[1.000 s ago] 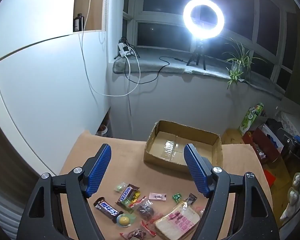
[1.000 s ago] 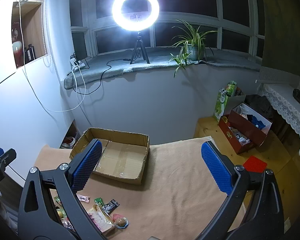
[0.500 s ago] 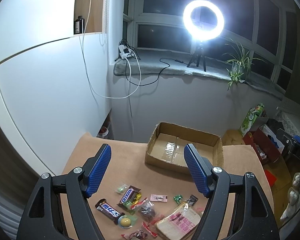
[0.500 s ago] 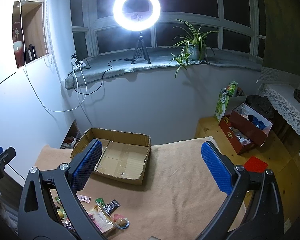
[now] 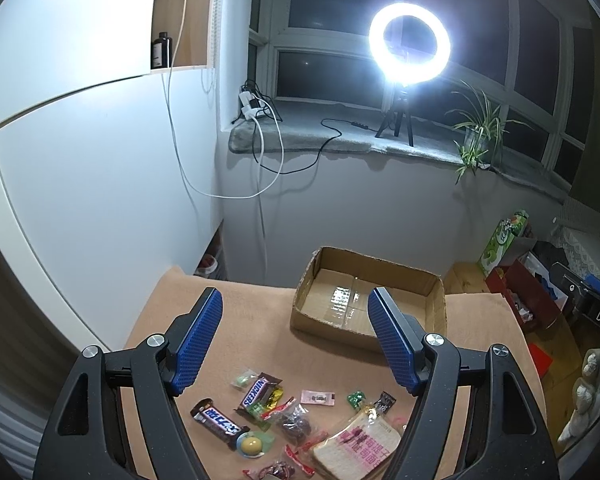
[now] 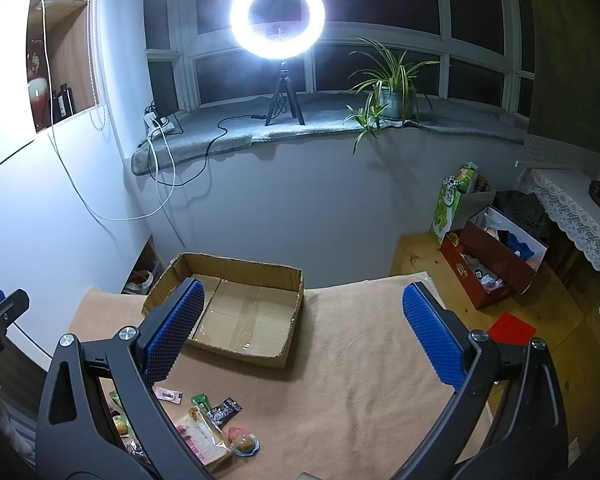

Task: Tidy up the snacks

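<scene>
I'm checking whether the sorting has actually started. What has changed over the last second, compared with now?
Very little. The left gripper drew back or tilted slightly, so the snacks sit a bit higher in its view and more of them shows. Nothing was taken hold of or let go. The right gripper barely moved; both are open and hold nothing, the cardboard box has no snacks in it, and the snacks lie where they were on the table.

Bread bag (image 5: 358, 446) and bottom snacks, cut off by frame edge.
</scene>
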Tool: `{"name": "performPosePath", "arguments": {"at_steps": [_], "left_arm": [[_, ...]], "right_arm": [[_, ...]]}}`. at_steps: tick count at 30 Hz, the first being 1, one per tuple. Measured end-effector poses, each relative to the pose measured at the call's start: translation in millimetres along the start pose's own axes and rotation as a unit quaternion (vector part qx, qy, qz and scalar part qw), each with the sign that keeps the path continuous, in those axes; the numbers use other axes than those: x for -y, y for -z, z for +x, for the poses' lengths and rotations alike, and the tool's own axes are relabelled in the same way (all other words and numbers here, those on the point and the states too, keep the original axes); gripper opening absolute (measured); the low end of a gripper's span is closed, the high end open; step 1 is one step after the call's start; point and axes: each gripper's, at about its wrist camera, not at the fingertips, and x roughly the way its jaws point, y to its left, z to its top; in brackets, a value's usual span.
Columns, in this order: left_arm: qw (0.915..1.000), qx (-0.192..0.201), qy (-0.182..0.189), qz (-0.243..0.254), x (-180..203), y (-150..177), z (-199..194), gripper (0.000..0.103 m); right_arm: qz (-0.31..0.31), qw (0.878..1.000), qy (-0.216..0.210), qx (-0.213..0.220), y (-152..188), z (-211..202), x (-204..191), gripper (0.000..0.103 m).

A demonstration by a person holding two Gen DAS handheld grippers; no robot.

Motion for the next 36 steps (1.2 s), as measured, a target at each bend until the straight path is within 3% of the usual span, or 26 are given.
{"name": "performPosePath", "arguments": {"at_steps": [36], "left_arm": [[0.9999,-0.011,0.001,0.004,1.3,3.1,3.4,0.075]], "right_arm": [[-0.011,0.999,-0.015,-0.034,9.4,13.4,-8.7,0.101]]}}
